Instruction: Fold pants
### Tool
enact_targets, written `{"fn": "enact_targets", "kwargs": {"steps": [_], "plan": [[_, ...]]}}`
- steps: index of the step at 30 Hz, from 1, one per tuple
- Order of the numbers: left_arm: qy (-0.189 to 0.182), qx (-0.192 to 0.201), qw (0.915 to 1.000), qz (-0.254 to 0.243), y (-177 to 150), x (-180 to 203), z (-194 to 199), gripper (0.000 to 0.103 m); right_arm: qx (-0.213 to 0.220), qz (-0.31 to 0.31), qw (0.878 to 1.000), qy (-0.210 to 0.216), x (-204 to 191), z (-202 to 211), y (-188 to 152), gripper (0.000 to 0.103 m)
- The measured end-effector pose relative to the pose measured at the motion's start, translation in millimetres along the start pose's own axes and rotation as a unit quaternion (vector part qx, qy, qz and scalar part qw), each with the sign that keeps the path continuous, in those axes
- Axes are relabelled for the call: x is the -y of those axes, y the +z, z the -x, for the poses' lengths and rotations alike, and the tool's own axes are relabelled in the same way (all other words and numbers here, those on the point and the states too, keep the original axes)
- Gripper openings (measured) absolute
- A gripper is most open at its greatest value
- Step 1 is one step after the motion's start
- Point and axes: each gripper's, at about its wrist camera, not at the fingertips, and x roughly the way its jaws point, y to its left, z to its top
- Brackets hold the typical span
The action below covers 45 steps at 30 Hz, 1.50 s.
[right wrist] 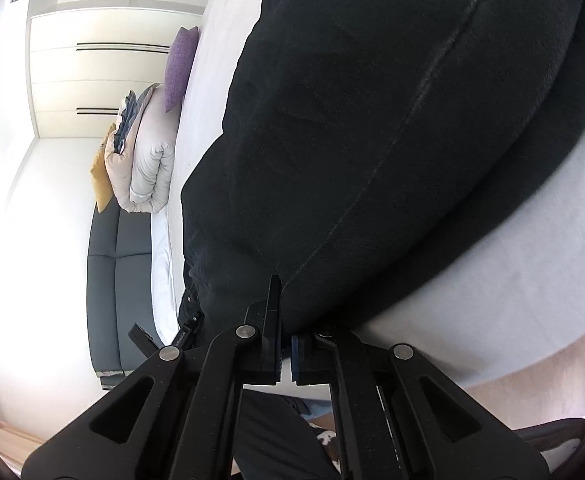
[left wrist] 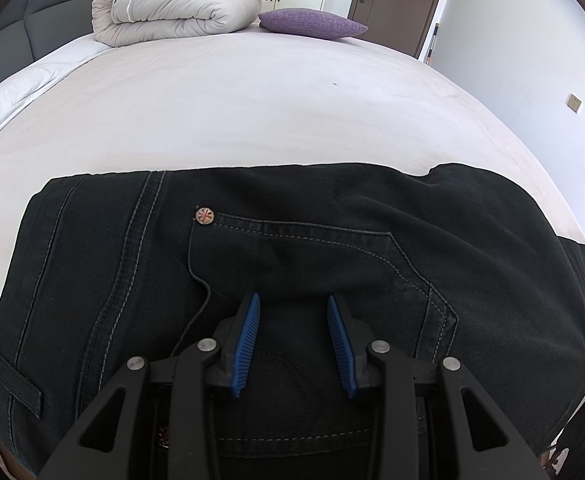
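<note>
The left gripper hangs with its blue-padded fingers spread apart, nothing between them, directly above the dark pants that lie flat on the bed. Just ahead of it and to its left sits a pocket rivet; a belt loop lies far off to its left. Well beyond the gripper, at the bed's far side, rest a rolled duvet and a purple cushion.

The right gripper is pressed together on an edge of the pants, the dark cloth spreading away ahead of it; one finger is hidden by fabric, so the pinch seems firm but is only partly seen. The duvet lies far to its left.
</note>
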Motion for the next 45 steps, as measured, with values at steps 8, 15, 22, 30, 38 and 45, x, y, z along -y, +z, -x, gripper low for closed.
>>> {"fn": "enact_targets", "kwargs": {"steps": [8,15,22,30,38,45], "plan": [[0.001,-0.001,1.0000,-0.001,-1.3,-0.1,3.4,0.038,0.007,0.028,1.000,0.000,3.2,9.8,-1.7,0.000],[-0.016,0.009,0.9997,0.016,-14.6,4.5,25.3,0.041,-0.014,0.066,0.997,0.037,-27.7,-22.3,-18.3,0.065],[-0.026,0.009,0.9994,0.022,-14.4,-2.4,24.6,0.042,-0.089,0.127,0.987,0.037,-73.8,-96.3,-38.4,0.041],[-0.014,0.003,0.9999,0.008,-6.4,-1.8,17.3,0.042,-0.120,0.130,0.984,0.004,-65.0,-122.1,-50.5,0.000],[-0.039,0.048,0.9960,-0.064,30.5,64.6,47.2,0.044,-0.083,0.084,0.992,0.037,-24.3,-82.7,-34.5,0.005],[-0.121,-0.031,0.9644,-0.233,90.8,203.9,-26.8,0.053,-0.032,-0.042,0.993,0.103,22.9,-57.8,-15.5,0.006]]}}
